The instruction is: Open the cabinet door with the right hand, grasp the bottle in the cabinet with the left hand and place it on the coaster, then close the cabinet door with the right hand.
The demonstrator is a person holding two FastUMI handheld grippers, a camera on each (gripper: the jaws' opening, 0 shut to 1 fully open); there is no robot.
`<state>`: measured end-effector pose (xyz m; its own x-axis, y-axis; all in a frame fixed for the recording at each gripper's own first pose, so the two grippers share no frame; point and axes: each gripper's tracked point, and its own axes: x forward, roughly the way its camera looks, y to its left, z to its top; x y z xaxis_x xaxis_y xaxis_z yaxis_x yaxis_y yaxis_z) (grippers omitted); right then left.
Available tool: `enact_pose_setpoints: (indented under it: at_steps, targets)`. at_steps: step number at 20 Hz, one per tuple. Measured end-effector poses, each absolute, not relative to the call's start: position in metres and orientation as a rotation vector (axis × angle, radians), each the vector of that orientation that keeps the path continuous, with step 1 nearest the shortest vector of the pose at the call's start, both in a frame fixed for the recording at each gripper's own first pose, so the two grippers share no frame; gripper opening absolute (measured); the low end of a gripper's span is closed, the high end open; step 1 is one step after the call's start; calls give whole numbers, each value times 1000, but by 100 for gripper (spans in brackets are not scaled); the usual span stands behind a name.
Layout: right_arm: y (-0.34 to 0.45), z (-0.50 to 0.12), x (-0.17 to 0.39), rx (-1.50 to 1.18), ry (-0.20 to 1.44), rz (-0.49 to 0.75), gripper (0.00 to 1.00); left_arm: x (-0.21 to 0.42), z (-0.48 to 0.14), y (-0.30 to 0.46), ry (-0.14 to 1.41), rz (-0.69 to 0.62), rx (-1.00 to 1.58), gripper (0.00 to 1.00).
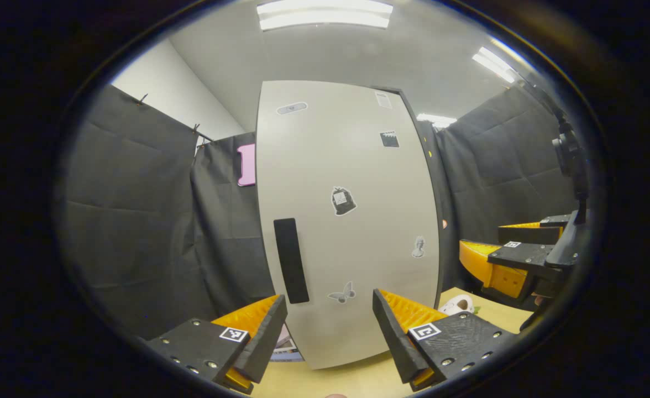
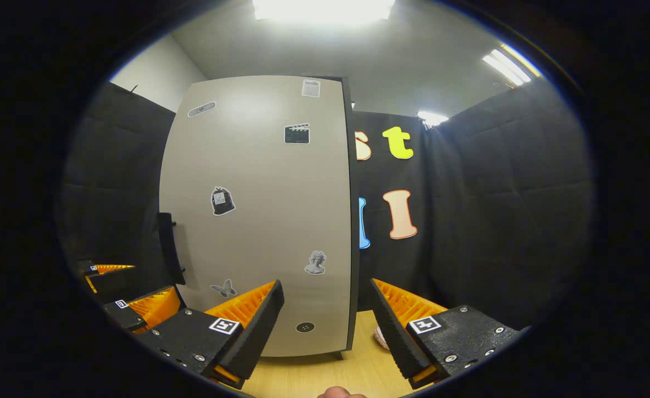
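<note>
With the tall beige sticker-covered cabinet door (image 2: 258,221) shut, both the right gripper (image 2: 325,326) and left gripper (image 1: 330,331) hung back, fingers spread, leaving the black vertical bar handle (image 1: 291,260) reachable.

The booth is lit evenly from ceiling light panels (image 1: 324,14). In the right gripper view the top panel (image 2: 323,8) is overexposed, with a soft glare on the upper part of the cabinet door (image 2: 258,210). Both views are sharp in the centre; straight edges bend strongly near the rim.
</note>
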<state>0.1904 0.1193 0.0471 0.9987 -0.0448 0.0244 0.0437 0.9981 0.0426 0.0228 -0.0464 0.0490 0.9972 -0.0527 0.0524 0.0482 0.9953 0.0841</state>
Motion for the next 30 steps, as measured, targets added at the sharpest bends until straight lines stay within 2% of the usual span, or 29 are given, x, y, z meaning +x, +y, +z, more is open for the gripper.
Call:
enact_pose_setpoints:
  at_steps: [30]
  targets:
    - [112, 73, 208, -15, -60, -56, 95, 56, 81, -43, -108, -49, 93, 89]
